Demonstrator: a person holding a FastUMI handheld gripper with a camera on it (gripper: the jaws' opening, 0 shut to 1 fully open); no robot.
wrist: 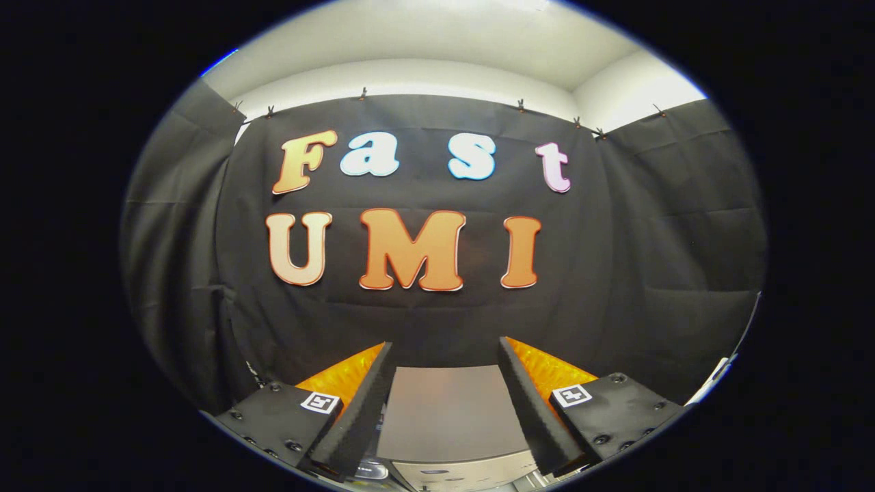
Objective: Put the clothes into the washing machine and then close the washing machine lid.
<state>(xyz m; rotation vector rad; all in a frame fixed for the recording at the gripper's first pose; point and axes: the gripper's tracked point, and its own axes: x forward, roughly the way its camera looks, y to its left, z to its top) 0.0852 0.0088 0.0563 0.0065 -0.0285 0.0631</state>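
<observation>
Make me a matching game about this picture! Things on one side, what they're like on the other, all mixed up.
Things:
1. gripper
2. washing machine
3. cloth wall
4. ceiling

What they're like:
a. white, above the cloth
b. grey top, seen between the jaws
c. open, holding nothing
d. black, hanging behind the machine

Pairs: 1-c, 2-b, 3-d, 4-a

Your gripper (pixel 446 345) has its fingers (pixel 355 410) spread wide apart, nothing between them; the washing machine (pixel 451 424) sits below and between them; the booth's cloth wall (pixel 649 273) stands beyond.
</observation>
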